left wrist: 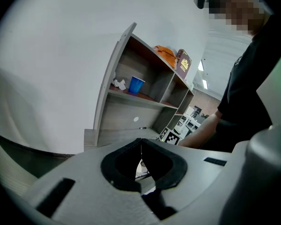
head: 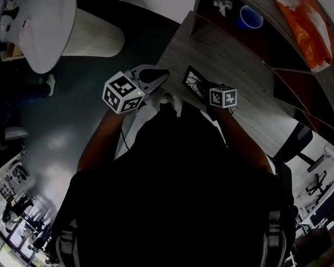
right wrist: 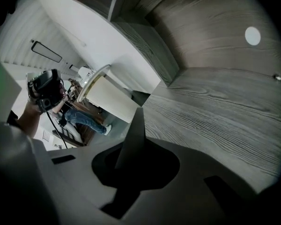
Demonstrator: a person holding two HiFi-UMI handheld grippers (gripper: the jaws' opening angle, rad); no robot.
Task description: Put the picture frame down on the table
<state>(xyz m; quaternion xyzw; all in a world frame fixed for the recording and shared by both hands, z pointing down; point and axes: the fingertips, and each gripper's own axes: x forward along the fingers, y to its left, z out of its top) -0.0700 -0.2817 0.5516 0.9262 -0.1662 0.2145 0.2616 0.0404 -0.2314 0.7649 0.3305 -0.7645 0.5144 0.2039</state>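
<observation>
Right gripper view: right gripper [right wrist: 136,146] fingers clamp the picture frame [right wrist: 135,125]; lower it flat, gently, onto the bench [right wrist: 215,107]. The left gripper [left wrist: 141,142] seems closed, empty.

We find no word, number or brand that can be read. The nearest things to signs are the black-and-white square markers on the two cubes, one at the left [head: 122,92] and one at the right [head: 222,97], both over the desk's [head: 250,88] near edge (patterns only, no letters). A brown box [left wrist: 183,63] on top of the shelf unit [left wrist: 145,100] along the desk's far edge carries pale print, too small for us to make out. The orange bag [head: 306,26] beside it shows nothing legible. The picture frame [head: 193,82] shows only a web of lines.
</observation>
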